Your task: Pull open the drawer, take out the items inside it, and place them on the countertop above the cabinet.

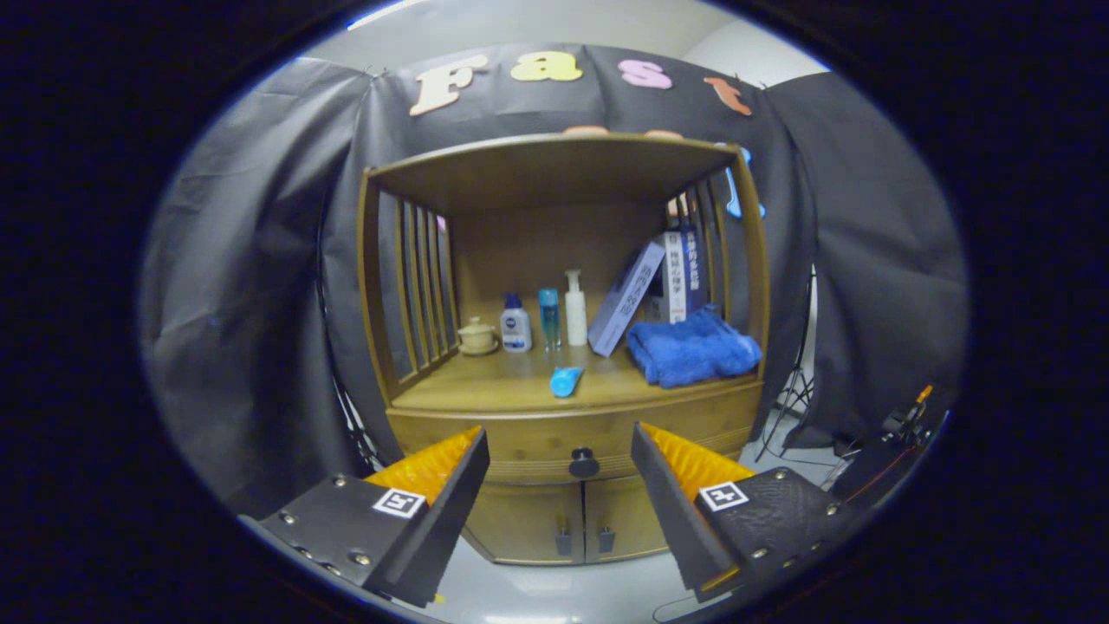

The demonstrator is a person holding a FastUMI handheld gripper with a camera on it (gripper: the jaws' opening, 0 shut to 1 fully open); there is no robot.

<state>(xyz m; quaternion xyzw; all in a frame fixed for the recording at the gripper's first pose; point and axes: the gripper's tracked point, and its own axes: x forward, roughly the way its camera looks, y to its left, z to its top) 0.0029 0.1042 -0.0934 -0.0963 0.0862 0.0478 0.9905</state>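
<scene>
Our gripper [559,451] fingers are spread wide, holding nothing. Beyond them we see the closed wooden drawer [520,442] with its round dark knob [583,464], below the wooden countertop [485,386] bearing a folded blue towel [693,351].

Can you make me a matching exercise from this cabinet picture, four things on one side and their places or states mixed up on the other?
Things:
1. blue towel
2. blue tube
3. drawer knob
4. lidded cup

Places or states:
A. at the shelf's left, beside the slats
B. lying near the shelf's front edge
C. folded at the shelf's right
D. ahead, between the open jaws of the gripper, drawer shut

Pairs: 1-C, 2-B, 3-D, 4-A
</scene>
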